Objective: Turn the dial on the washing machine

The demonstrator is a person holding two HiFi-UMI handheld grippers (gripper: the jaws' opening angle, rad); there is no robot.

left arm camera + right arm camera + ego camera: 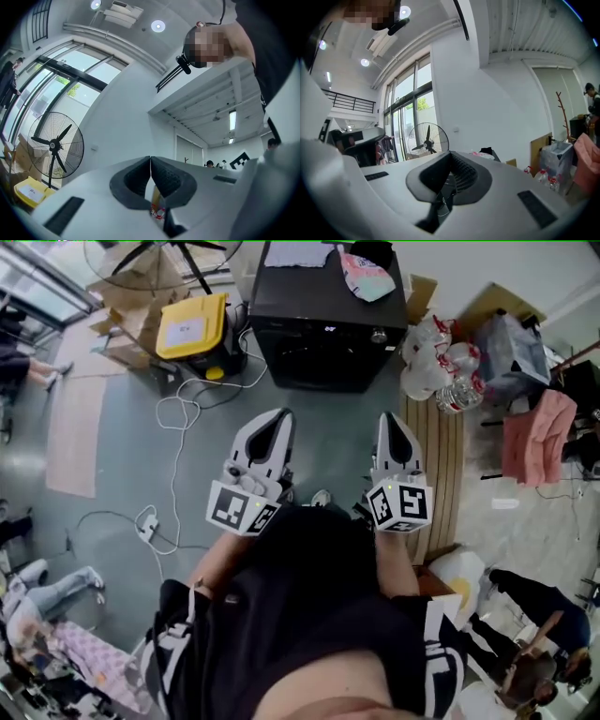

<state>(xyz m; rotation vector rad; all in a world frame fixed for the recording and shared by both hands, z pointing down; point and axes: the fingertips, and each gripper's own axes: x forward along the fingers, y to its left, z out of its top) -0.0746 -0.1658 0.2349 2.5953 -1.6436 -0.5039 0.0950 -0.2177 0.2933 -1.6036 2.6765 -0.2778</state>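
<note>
The black washing machine [323, 334] stands on the floor ahead of me, with its small round silver dial [378, 335] at the upper right of its front. Both grippers are held low near my body, well short of the machine, and point towards it. My left gripper [278, 415] is shut with nothing between its pads, and its jaws meet tip to tip in the left gripper view [150, 161]. My right gripper [395, 418] is shut too, its dark pads closed together and empty [450, 157]. Neither gripper touches the dial.
A pink and white cloth [366, 276] lies on top of the machine. A yellow box [192, 326] and a white cable [178, 418] lie at the left. Bags of bottles [441, 367] and a wooden board [441, 465] are at the right. A standing fan [56, 146] is nearby.
</note>
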